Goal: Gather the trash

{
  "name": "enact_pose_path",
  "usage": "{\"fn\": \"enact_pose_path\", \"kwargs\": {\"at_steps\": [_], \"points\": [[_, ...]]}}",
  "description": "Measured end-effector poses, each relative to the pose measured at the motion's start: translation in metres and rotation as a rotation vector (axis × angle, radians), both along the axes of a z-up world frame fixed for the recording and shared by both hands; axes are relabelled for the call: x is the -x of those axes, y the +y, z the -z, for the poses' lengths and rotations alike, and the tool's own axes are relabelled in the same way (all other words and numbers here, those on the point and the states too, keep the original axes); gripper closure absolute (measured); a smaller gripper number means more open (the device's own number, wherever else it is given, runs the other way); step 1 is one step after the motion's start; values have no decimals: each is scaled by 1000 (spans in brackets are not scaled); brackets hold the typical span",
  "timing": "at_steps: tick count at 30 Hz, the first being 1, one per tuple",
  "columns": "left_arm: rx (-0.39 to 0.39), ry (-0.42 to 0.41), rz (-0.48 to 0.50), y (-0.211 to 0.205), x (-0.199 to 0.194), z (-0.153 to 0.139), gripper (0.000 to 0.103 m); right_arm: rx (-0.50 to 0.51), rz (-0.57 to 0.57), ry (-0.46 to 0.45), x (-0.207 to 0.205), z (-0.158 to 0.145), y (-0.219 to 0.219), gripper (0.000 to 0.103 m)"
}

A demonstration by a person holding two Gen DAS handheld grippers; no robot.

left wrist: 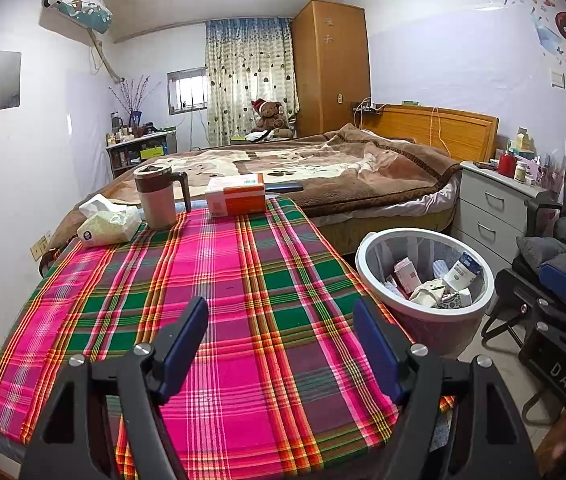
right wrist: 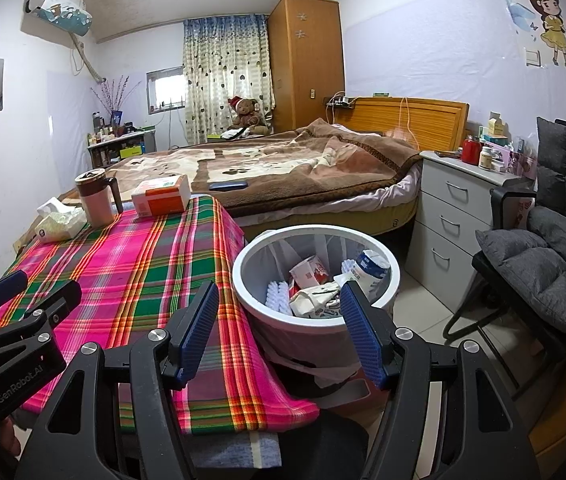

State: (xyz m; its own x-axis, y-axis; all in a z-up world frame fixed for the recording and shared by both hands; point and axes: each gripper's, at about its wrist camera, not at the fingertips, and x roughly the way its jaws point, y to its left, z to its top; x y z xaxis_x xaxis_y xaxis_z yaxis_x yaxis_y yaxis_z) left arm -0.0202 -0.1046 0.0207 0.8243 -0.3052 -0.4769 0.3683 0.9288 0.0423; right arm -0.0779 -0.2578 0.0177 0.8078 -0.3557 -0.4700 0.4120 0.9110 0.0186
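A white trash bin (left wrist: 367, 258) (right wrist: 243, 280) stands on the floor right of the table, holding crumpled cartons and paper (left wrist: 437, 280) (right wrist: 323, 284). My left gripper (left wrist: 281, 316) is open and empty above the plaid tablecloth (left wrist: 211, 280). My right gripper (right wrist: 279, 304) is open and empty, hovering over the table's right edge and the bin's near rim. The left gripper also shows in the right wrist view (right wrist: 31, 284) at the far left.
At the table's far end stand a mug (left wrist: 159, 194), a tissue pack (left wrist: 109, 224) and an orange-white box (left wrist: 237, 196). A bed (left wrist: 303, 168) lies beyond, a white drawer unit (right wrist: 455, 208) and a grey cushioned chair (right wrist: 543, 256) at right.
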Motion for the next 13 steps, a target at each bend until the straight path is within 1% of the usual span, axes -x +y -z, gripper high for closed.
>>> {"fn": "enact_pose_path", "kwargs": {"at_steps": [13], "points": [[4,3,-8,2,1,0,27,1,0,0,-1,1,1,38]]}}
